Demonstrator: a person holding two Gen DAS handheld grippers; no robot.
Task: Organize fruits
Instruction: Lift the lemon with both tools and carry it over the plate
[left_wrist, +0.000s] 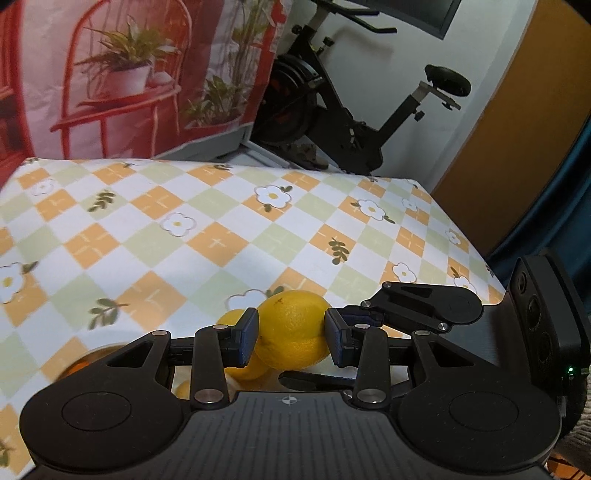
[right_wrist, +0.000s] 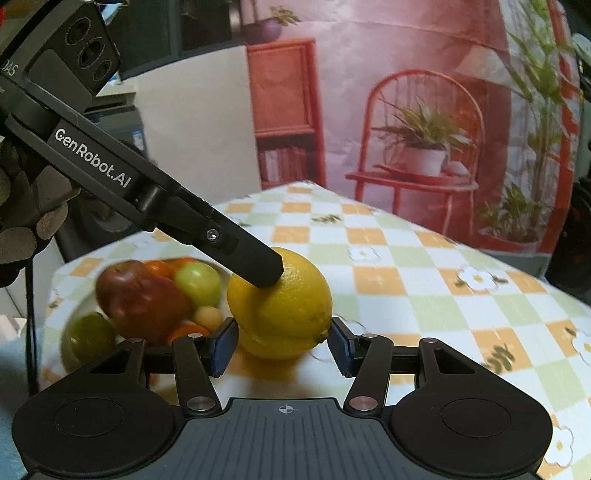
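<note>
nearest the lens in each wrist view is a black two-finger gripper with blue pads. in the left wrist view the left gripper (left_wrist: 291, 336) has its jaws clenched on a large round yellow citrus fruit (left_wrist: 291, 332), both pads pressed against its sides, holding it above the surface; more yellow fruit shows just beneath it. the black right gripper reaches in from the right edge of that view, beside the fruit. in the right wrist view the right gripper (right_wrist: 282, 343) has its jaws spread apart, one blue pad on each side of the same yellow citrus fruit (right_wrist: 284, 314); whether the pads touch the skin cannot be told. the left gripper comes down from the upper left there, one finger pressed against the fruit's upper left side, held by a gloved hand (right_wrist: 26, 210). just left of the fruit sits a shallow pale bowl (right_wrist: 66, 350) holding a dark red apple (right_wrist: 142, 299), green round fruits (right_wrist: 197, 282) and small orange fruits (right_wrist: 159, 267). everything rests over a surface covered by a checked orange, green and white cloth with daisy prints (right_wrist: 443, 291).
</note>
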